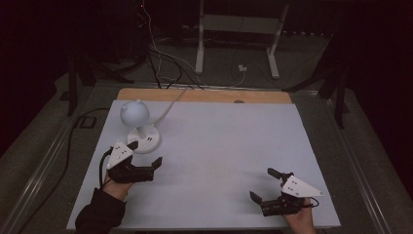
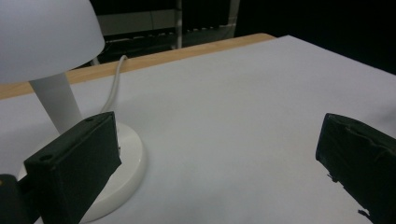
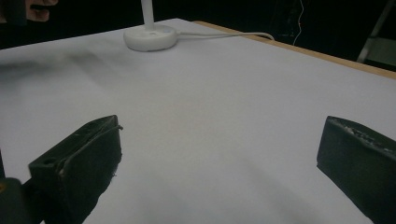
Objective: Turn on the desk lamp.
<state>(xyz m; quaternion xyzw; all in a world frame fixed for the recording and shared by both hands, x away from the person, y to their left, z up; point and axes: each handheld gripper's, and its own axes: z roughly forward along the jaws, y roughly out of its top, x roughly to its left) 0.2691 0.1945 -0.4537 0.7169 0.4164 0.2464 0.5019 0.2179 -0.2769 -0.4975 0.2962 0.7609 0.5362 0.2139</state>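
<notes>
A small white table lamp (image 1: 135, 114) with a round shade stands on its disc base (image 1: 144, 139) at the left of the white table (image 1: 219, 141). My left gripper (image 1: 146, 154) is open just in front of that base, with nothing between its jaws. In the left gripper view the lamp shade (image 2: 42, 32) and stem rise at left, and the base (image 2: 128, 163) lies partly behind the left jaw of the open gripper (image 2: 217, 135). My right gripper (image 1: 263, 184) rests open near the front right of the table. In the right gripper view the lamp base (image 3: 150, 37) lies far ahead of the open gripper (image 3: 219, 135).
The lamp's white cable (image 1: 170, 103) runs back over the wooden rear edge (image 1: 204, 95) to the floor. A white metal frame (image 1: 238, 29) and dark cables stand beyond the table. Bare white surface spreads between the two grippers.
</notes>
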